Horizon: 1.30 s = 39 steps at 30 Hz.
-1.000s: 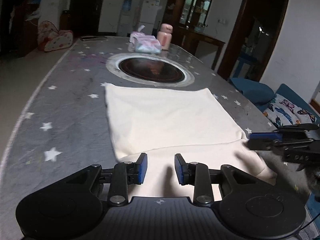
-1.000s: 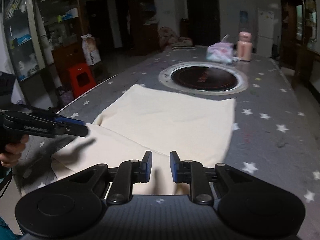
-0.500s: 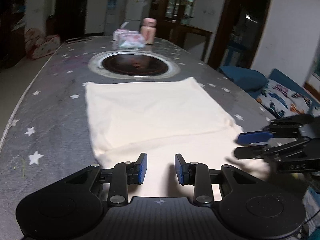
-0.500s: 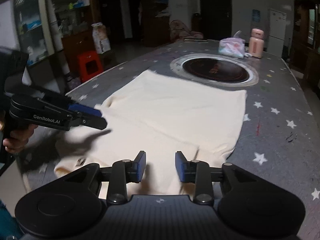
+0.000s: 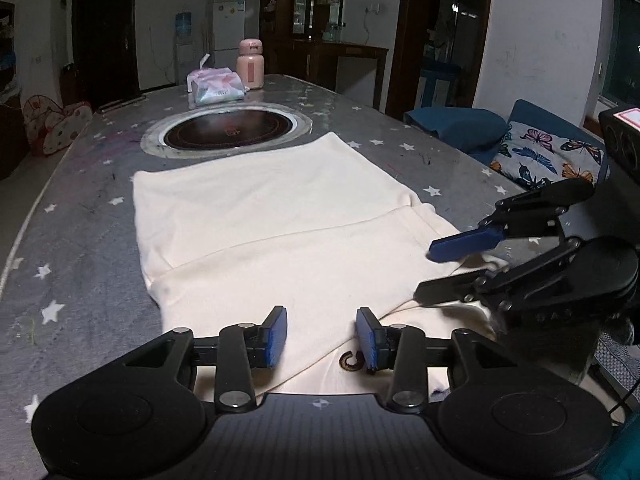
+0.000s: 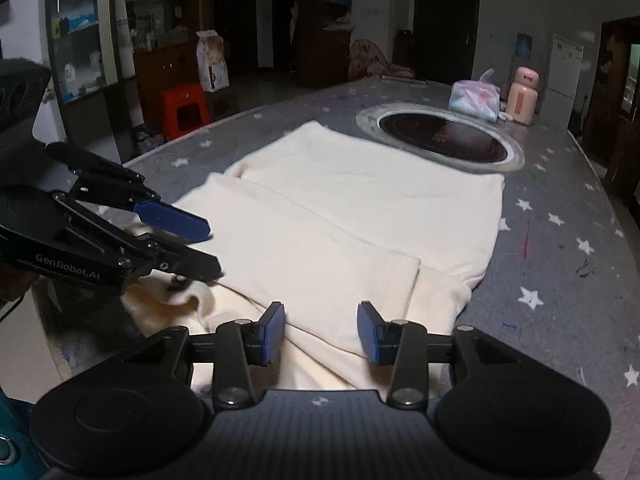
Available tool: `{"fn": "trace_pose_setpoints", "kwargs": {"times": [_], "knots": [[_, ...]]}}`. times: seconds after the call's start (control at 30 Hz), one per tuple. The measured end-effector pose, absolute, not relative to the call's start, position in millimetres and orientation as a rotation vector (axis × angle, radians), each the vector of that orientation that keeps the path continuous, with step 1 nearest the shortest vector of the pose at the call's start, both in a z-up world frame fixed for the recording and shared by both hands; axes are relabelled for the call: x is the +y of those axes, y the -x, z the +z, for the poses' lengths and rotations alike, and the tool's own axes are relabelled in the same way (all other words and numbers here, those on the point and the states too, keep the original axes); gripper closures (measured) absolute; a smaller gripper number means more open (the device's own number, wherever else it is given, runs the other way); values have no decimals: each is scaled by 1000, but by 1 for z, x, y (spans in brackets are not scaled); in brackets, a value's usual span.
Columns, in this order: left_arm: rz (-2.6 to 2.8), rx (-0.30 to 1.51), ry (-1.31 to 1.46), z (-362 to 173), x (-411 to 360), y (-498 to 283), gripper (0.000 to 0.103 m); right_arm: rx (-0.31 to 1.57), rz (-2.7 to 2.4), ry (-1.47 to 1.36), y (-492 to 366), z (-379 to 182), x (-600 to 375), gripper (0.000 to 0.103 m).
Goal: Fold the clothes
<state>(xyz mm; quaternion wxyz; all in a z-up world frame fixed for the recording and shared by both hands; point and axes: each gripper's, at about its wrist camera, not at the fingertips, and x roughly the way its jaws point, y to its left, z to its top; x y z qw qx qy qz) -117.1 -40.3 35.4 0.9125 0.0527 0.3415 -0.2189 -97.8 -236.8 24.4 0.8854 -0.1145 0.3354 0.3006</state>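
A cream garment [image 5: 280, 220] lies spread on the grey star-patterned table [image 5: 80, 208], with one layer folded over its near half. My left gripper [image 5: 322, 334] stands open over the near edge, beside a small brown mark at the neckline [image 5: 350, 360]. My right gripper [image 5: 428, 270] is open at the garment's right edge, one blue pad above the cloth and the lower finger at its rim. In the right wrist view the garment [image 6: 360, 208] runs toward the hob. There the right gripper [image 6: 322, 330] is open over the near fold, and the left gripper [image 6: 208, 250] is open by a bunched edge.
A round dark hob [image 5: 228, 134] is set into the table beyond the garment. A tissue pack [image 5: 216, 88] and a pink bottle [image 5: 250, 66] stand behind it. A blue sofa with a butterfly cushion [image 5: 540, 156] is to the right, a red stool [image 6: 184, 108] to the left.
Both grippers have come lower and closer to the garment's near edge. The right gripper's jaws have spread from nearly together to wide apart. The cloth near the neckline is more bunched.
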Motion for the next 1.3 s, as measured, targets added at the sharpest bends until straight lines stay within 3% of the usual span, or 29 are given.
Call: {"fn": "trace_pose_setpoints", "kwargs": {"times": [0.17,0.27,0.37,0.43,0.97,1.3], "knots": [[-469,685,-120,43,-31,133,58,665,617,248,104,37,-246,50],[-486,680,-157,45,-29,146,54,663,620,269,110,41,-251,38],[-496,673,-196,46,-27,159,52,656,624,307,118,42,-255,34],[-501,671,-209,47,-25,165,52,653,629,324,123,43,-258,24],[-537,595,-403,26,-40,183,51,671,652,451,149,32,-261,12],[-537,548,-446,16,-44,182,51,667,672,505,151,21,-254,11]]}}
